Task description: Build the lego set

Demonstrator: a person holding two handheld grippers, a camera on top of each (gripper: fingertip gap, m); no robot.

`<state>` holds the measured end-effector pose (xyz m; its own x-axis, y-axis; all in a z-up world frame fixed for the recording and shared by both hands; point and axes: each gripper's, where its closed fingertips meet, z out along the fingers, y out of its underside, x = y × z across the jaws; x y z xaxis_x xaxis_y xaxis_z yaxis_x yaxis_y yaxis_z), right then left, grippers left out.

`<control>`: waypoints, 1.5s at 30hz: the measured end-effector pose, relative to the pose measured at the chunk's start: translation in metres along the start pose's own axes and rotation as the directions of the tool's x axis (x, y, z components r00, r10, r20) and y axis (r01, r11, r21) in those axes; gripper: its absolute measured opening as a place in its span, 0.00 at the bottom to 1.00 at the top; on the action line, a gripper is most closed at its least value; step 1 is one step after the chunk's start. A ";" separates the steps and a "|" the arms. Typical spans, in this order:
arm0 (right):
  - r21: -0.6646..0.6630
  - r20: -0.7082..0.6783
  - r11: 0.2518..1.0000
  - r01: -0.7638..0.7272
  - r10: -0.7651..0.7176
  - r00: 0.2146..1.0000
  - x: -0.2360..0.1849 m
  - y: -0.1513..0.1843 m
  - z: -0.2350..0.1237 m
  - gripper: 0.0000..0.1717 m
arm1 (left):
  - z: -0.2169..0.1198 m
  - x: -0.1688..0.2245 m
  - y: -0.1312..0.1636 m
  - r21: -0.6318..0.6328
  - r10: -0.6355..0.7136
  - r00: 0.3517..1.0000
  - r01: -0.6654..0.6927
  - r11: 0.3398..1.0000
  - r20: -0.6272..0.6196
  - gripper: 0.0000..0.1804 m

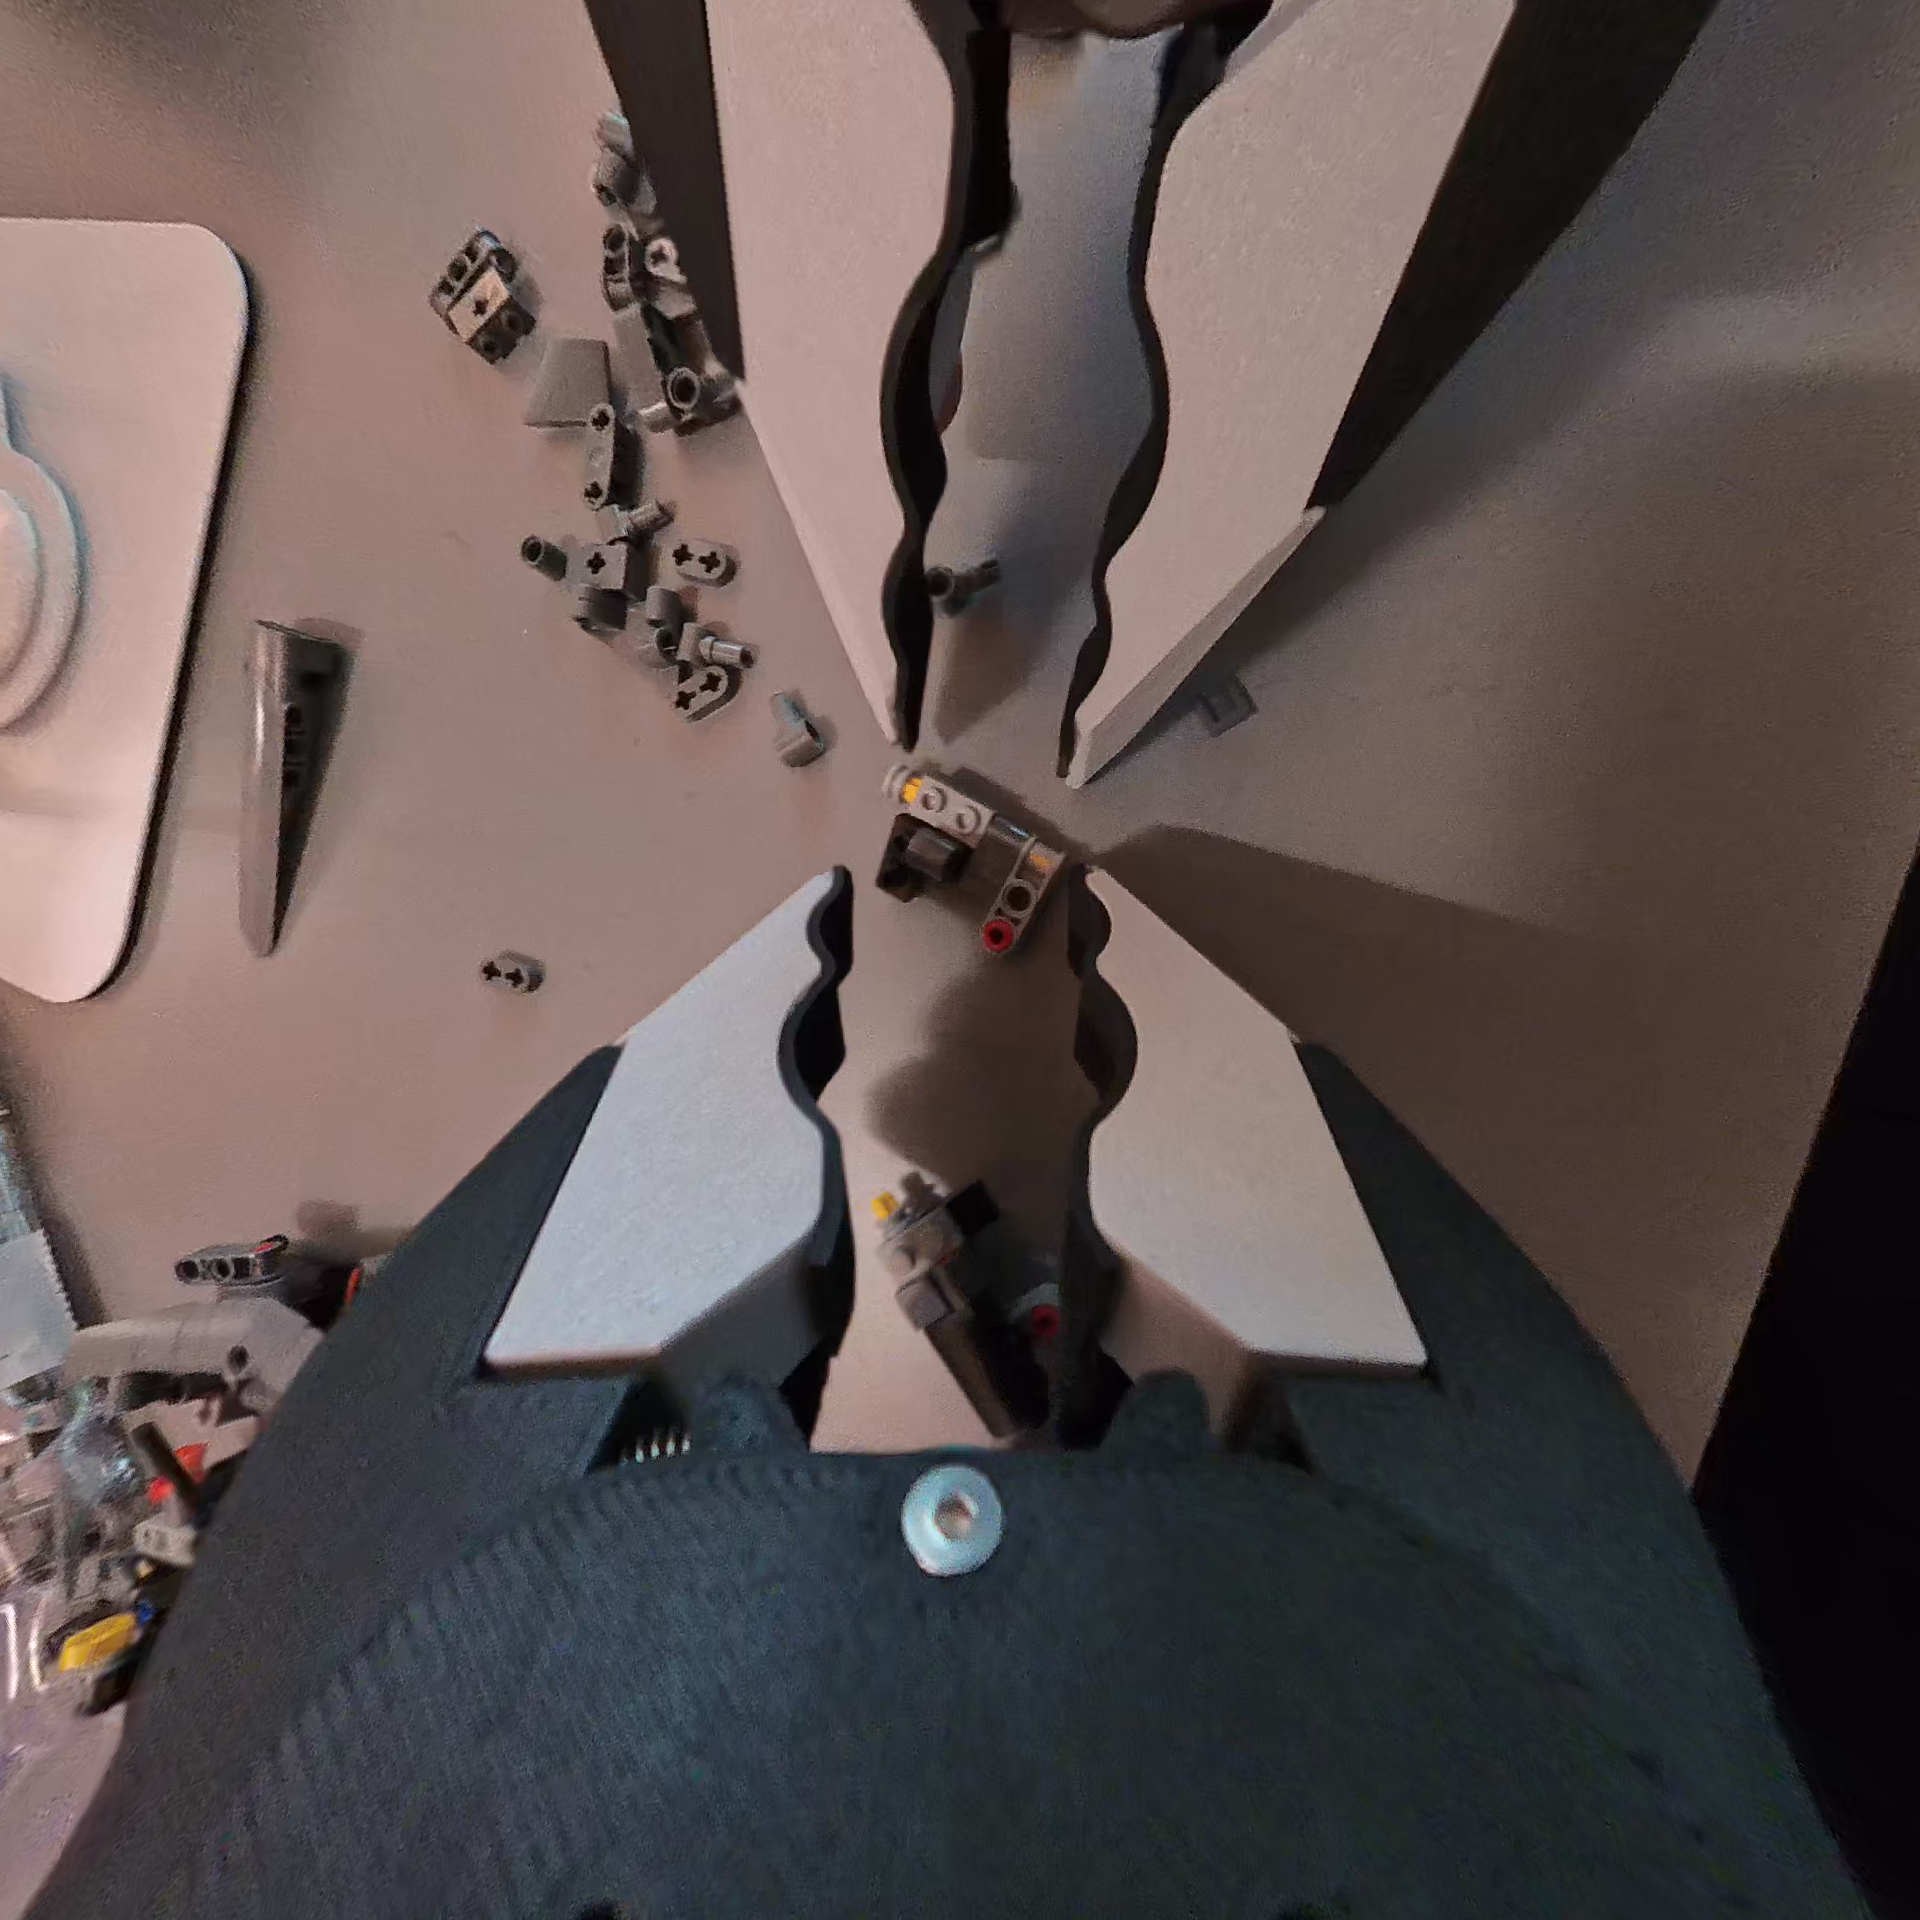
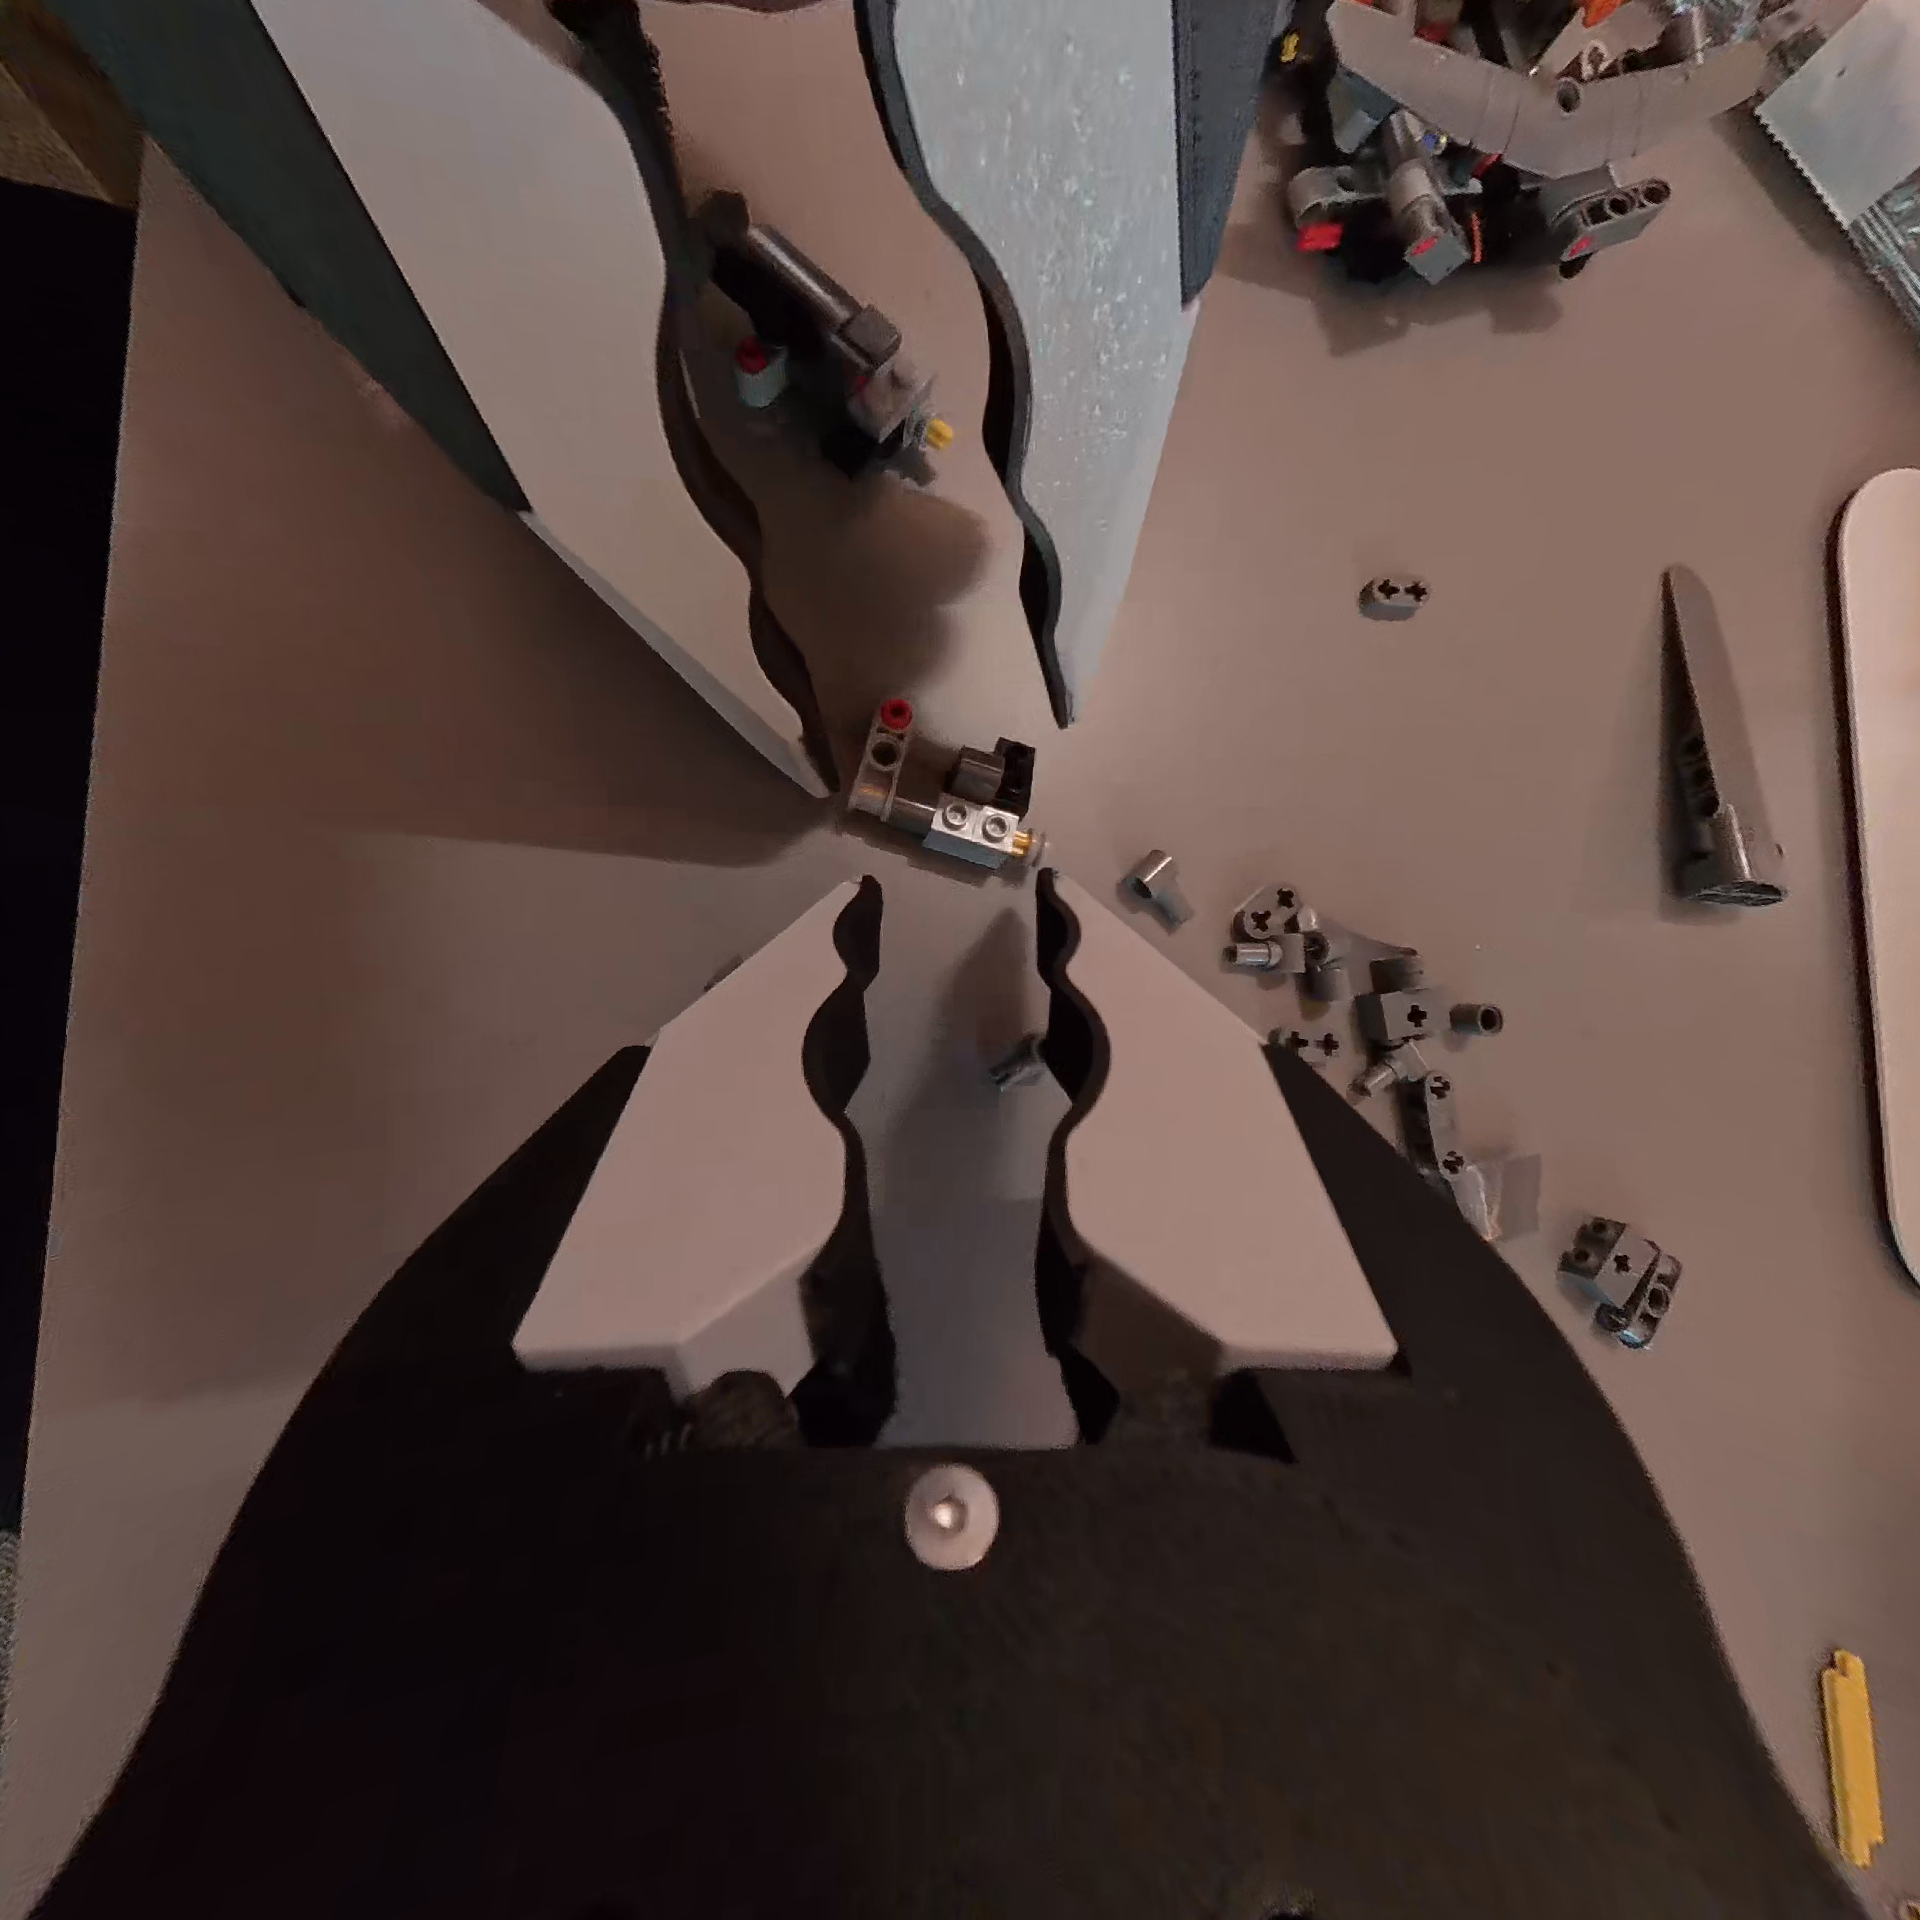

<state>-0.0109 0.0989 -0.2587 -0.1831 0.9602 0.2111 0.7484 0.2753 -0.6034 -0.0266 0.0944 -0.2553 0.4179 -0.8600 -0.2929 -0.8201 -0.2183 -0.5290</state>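
**Two open hand-held grippers facing a small brick assembly on the counter**

Left wrist view: the left hand-held gripper (image 1: 966, 878) is seen with its jaws parted and nothing between its pale, wavy-edged fingers (image 1: 727, 1091). A small assembly of grey, black and silver plastic building bricks with a red pin and a yellow-tipped axle (image 1: 961, 857) lies on the plain beige counter (image 1: 1455, 935), just ahead of the fingertips and not gripped. The right hand-held gripper (image 1: 987, 753) is seen opposite, also parted, its tips just short of the assembly. A scatter of small grey plastic connector pieces (image 1: 644, 582) lies to the left, with a long tapered dark grey panel piece (image 1: 286, 769) and a pale rounded board (image 1: 114, 582) farther left. A second small brick cluster (image 1: 956, 1278) is seen low between the fingers.

Right wrist view: the right hand-held gripper (image 2: 951, 883) is shown open and bare, the brick assembly (image 2: 951, 790) lying just beyond its tips. The left hand-held gripper (image 2: 940, 758) points in from above, parted as well. A heap of mixed grey bricks (image 2: 1475, 197) is seen at upper right, and a yellow toothed strip (image 2: 1849, 1777) at lower right.
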 end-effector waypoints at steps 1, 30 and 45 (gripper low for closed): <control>0.009 -0.002 1.000 -0.005 0.006 1.000 0.001 -0.001 -0.001 0.17 | -0.002 0.000 -0.002 0.008 0.013 1.000 -0.013 1.000 -0.008 0.23; 0.031 0.044 0.998 -0.049 0.048 0.998 0.002 -0.005 0.006 0.17 | 0.010 0.005 -0.005 0.051 0.183 0.971 -0.177 0.983 -0.156 0.17; 0.038 0.050 0.998 -0.057 0.055 0.997 0.002 -0.003 0.005 0.16 | 0.009 0.008 -0.009 0.016 0.292 0.952 -0.291 0.956 -0.095 0.13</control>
<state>-0.0171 0.1000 -0.2604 -0.1733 0.9750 0.1388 0.7328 0.2218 -0.6433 -0.0121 0.0937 -0.2600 0.1216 -0.9259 -0.3577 -0.8997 0.0494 -0.4336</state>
